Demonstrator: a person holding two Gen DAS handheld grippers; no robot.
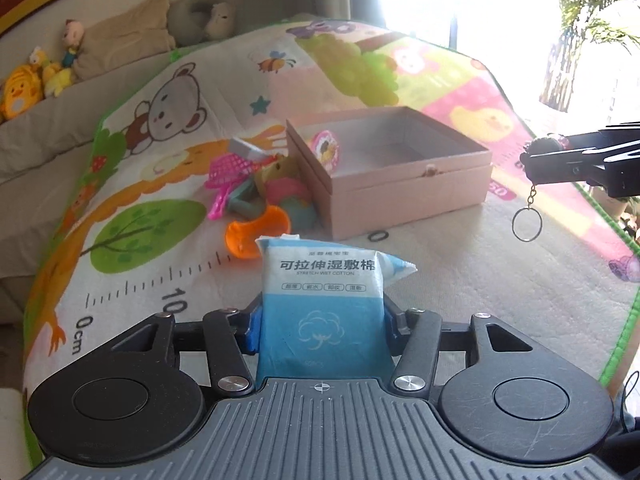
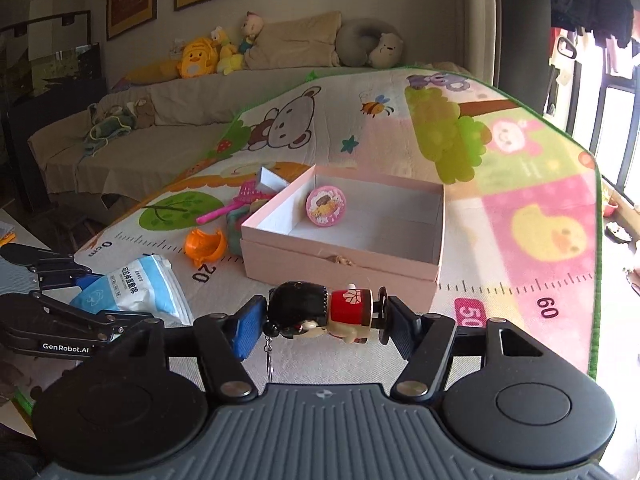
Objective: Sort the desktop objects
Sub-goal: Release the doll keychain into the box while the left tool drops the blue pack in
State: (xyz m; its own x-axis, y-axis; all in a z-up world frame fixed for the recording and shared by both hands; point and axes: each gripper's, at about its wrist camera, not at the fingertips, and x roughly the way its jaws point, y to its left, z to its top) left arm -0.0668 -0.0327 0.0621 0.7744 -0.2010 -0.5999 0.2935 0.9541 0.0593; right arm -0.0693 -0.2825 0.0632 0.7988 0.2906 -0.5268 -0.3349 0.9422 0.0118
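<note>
A printed play mat (image 2: 520, 184) carried an open pink box (image 2: 344, 240) holding a round pink badge (image 2: 326, 205), while the left tool (image 1: 322, 320) clamped a blue wet-cotton pack (image 1: 320, 300) and the right tool (image 2: 320, 320) clamped a doll keychain (image 2: 320, 310) in front of the box.

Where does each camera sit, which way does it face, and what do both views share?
Left wrist: sits on the left gripper, faces across the play mat; its fingers pinch a wet cotton pack.
Right wrist: sits on the right gripper, faces the sofa; its fingers pinch a doll keychain.
Shared: pink box, round pink badge, orange scoop, each other's gripper.
</note>
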